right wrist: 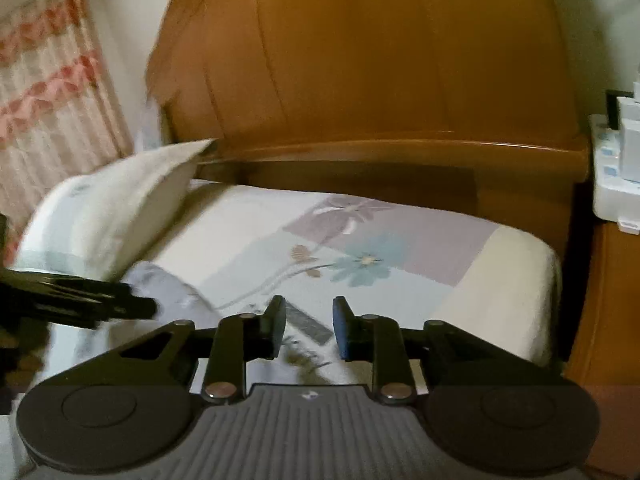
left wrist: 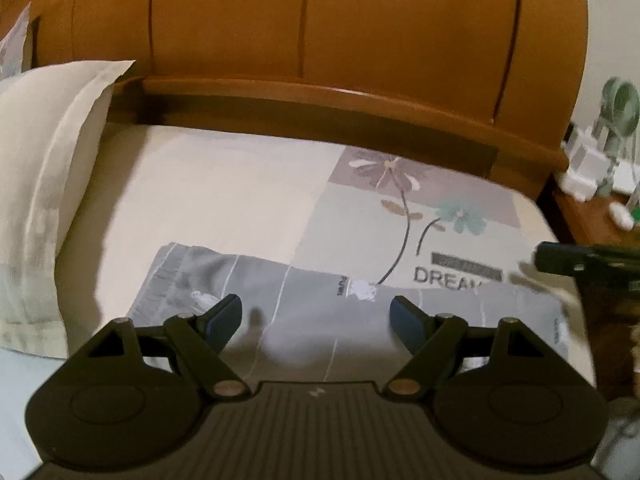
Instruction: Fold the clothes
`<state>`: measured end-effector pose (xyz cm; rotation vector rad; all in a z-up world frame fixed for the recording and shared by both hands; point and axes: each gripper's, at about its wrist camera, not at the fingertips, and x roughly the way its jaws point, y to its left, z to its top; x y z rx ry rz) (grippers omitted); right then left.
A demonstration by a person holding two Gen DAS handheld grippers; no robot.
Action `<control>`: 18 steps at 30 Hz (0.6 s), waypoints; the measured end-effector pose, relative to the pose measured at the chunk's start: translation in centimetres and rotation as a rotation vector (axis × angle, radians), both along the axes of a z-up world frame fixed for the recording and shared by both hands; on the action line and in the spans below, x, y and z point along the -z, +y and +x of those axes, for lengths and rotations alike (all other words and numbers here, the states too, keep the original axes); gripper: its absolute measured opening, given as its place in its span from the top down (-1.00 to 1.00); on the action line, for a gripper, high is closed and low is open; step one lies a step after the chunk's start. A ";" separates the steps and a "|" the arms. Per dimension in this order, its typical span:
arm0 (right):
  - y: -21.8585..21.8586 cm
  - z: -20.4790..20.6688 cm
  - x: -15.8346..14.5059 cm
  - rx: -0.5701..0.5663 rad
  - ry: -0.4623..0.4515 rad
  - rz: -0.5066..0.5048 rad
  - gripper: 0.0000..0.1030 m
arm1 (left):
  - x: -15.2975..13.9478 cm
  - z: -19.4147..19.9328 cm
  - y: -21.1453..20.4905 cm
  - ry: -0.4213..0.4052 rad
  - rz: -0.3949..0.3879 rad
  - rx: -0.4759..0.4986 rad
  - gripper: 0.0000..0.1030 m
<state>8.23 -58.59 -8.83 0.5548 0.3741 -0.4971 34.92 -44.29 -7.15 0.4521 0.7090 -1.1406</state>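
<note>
On the bed, left to right: cream pillow [left wrist: 44,184]; grey folded garment [left wrist: 304,304] flat on the floral sheet [left wrist: 224,196] before my left claw [left wrist: 316,318], spread wide, empty; my right claw [right wrist: 310,326], partly open, empty; bedside table [left wrist: 592,212].

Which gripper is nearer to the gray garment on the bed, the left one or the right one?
Left. The left gripper hovers open directly over the gray garment. The right gripper, also open, is beside it, over the floral bedsheet.
</note>
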 end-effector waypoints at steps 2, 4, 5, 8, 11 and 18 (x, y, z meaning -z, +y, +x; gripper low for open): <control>0.7 0.4 0.1 -0.072 -0.028 0.043 0.19 | 1.0 0.4 -0.4 -0.005 0.032 -0.024 -0.57; 1.2 1.6 0.8 -0.112 0.001 0.039 0.04 | 2.0 1.0 -0.9 -0.002 0.066 -0.055 -0.60; 1.2 2.2 1.4 -0.087 0.038 0.032 0.04 | 2.2 1.1 -1.0 -0.001 0.060 -0.063 -0.63; 0.6 1.8 1.6 0.079 0.118 -0.058 0.04 | 2.1 1.4 -1.1 -0.006 0.043 -0.084 -0.58; 0.2 -0.2 0.0 0.024 -0.013 0.017 -0.02 | 1.2 0.7 -0.7 -0.015 0.012 -0.058 -0.58; 2.1 1.6 1.0 -0.153 -0.042 0.098 -0.20 | 1.3 -0.3 -0.9 -0.042 0.043 -0.021 -0.59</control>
